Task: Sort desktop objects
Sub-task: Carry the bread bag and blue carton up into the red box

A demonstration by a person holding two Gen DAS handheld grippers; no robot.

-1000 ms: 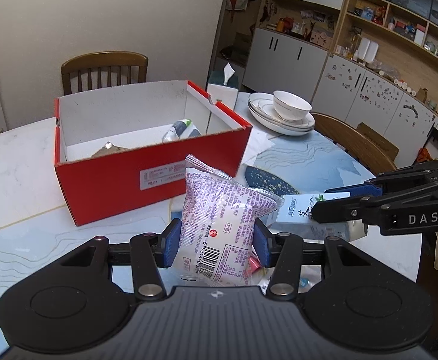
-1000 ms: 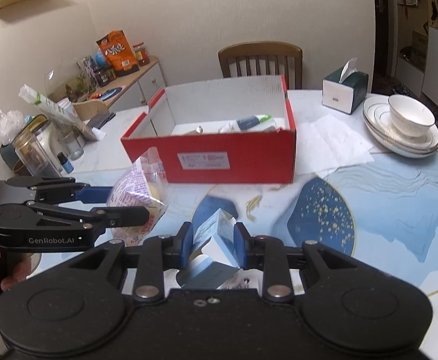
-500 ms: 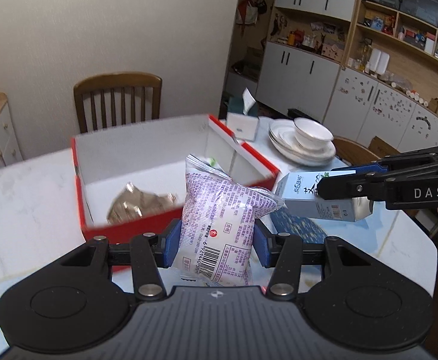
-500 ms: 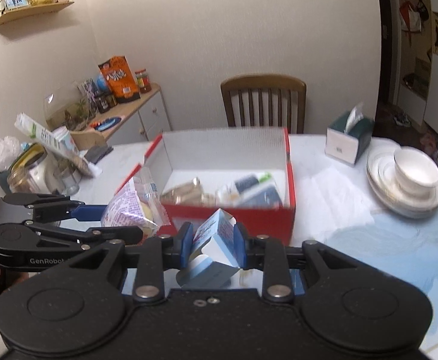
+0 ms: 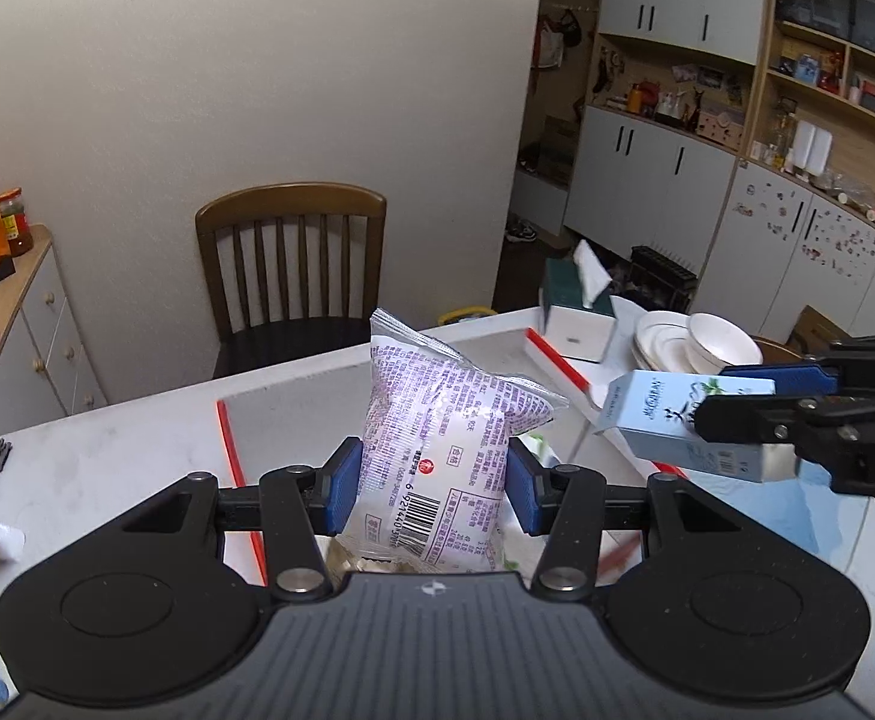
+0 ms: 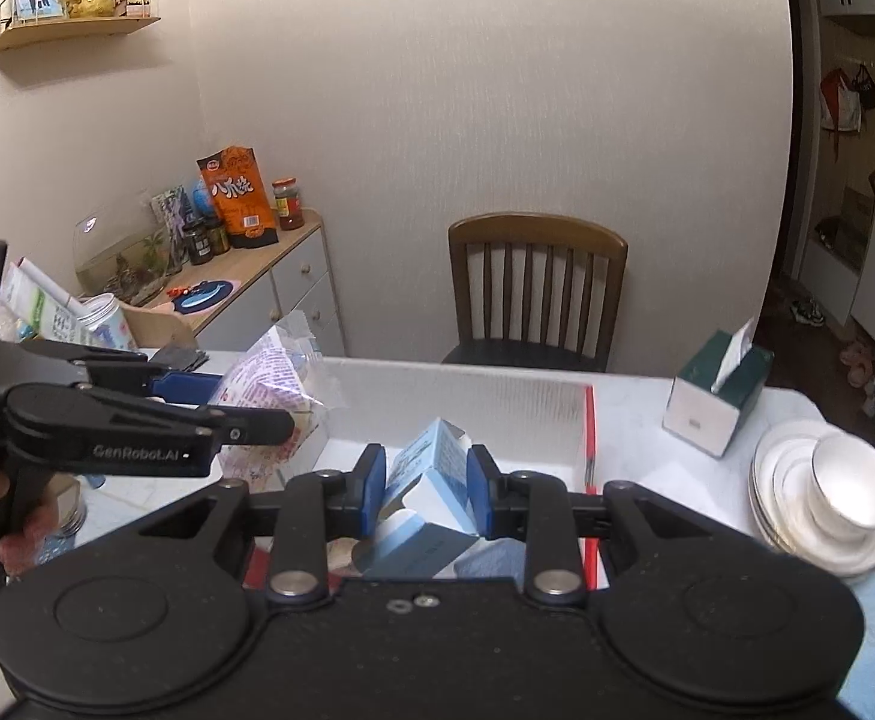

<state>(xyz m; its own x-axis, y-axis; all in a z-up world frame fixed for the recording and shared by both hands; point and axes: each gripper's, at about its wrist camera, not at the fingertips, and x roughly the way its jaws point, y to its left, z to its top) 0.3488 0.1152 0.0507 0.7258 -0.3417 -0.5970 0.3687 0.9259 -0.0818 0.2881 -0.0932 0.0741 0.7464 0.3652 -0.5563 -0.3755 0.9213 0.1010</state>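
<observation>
My left gripper [image 5: 431,483] is shut on a purple-and-white snack bag [image 5: 437,450], held upright over the open red box [image 5: 227,438]. My right gripper [image 6: 426,492] is shut on a small light-blue carton [image 6: 431,480] and hovers over the same red box [image 6: 588,438], whose white inner wall shows behind it. From the left wrist view the carton [image 5: 671,426] and the right gripper [image 5: 743,402] hang at the right, over the box's right rim. In the right wrist view the left gripper [image 6: 251,402] with the bag [image 6: 269,396] is at the left. Most of the box's contents are hidden.
A green tissue box [image 6: 716,399] and stacked white plates with a bowl [image 6: 827,492] stand to the right of the box. A wooden chair [image 5: 290,270] is behind the table. A side cabinet [image 6: 245,276] with jars and packets is at the left.
Both grippers have risen and moved forward, from in front of the red box to above its opening, each still gripping its item. The views have tilted upward, showing more wall.
</observation>
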